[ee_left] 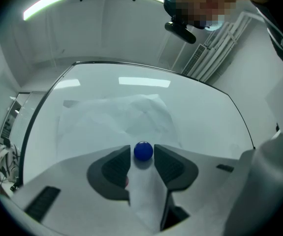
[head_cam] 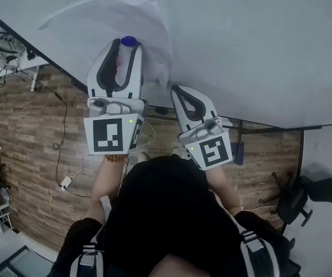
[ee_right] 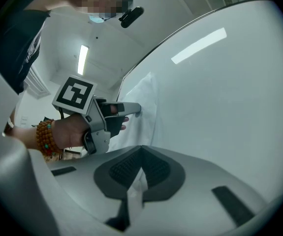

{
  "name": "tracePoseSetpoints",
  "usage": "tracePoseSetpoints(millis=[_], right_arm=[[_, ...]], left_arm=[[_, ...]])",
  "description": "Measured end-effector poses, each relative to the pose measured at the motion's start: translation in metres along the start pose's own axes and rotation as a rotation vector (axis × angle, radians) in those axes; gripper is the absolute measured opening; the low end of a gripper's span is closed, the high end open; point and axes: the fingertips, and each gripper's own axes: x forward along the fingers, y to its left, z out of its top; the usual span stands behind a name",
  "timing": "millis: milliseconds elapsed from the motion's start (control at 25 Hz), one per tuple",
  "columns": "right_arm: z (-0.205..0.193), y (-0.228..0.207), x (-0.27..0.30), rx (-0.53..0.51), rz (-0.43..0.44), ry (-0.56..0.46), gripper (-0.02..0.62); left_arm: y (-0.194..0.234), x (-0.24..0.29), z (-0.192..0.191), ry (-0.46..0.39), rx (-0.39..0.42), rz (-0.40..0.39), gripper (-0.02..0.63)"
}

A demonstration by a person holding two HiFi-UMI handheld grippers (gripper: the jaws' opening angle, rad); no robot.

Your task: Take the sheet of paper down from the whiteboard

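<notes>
While the whiteboard (head_cam: 258, 45) filled the far side of the head view, the crumpled sheet of paper (head_cam: 125, 13) lay against its left part, not yet down. The left gripper (head_cam: 126, 48) stood at the sheet with its jaws released and spread wide, one on either side of the round blue magnet (ee_left: 143, 151) that pinned the paper. Its tips looked just clear of the magnet rather than pressing on it. To its right, the right gripper (head_cam: 176, 90) was clenched on the sheet's near right edge, a strip of paper showing between its closed jaws. The step in hand seemed to be freeing the pin while the paper was held. The next move probably called for the left jaws to close on the magnet and pull it off the board, with the right grip firm so the sheet did not drop.
</notes>
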Motion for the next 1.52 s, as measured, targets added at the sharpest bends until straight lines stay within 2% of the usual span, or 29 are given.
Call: tracePoseSetpoints(millis=[680,920,1080,1240,1360,1520], right_arm=[[0.000,0.006,0.003,-0.002,0.009,0.003,-0.005],[0.000,0.003,0.003,0.005,0.000,-0.006,-0.005],[0.003,0.000,0.003,0.008,-0.008,-0.005,-0.005],[0.018,-0.007,0.004,0.012,-0.044,-0.051,-0.005],[0.017,-0.010,0.004,0.001,-0.064,-0.040,-0.005],[0.006,-0.013,0.007,-0.008,-0.051,0.008,0.048]], left_arm=[[-0.001,0.004,-0.002,0.026,0.041,0.093,0.149],[-0.001,0.004,-0.003,0.026,0.032,0.090,0.129],[-0.002,0.002,-0.005,0.024,0.057,0.074,0.127],[0.000,0.004,-0.002,0.015,0.079,0.061,0.126],[0.000,0.004,-0.003,0.019,0.080,0.059,0.126],[0.001,0.003,-0.006,0.042,0.078,0.064,0.126]])
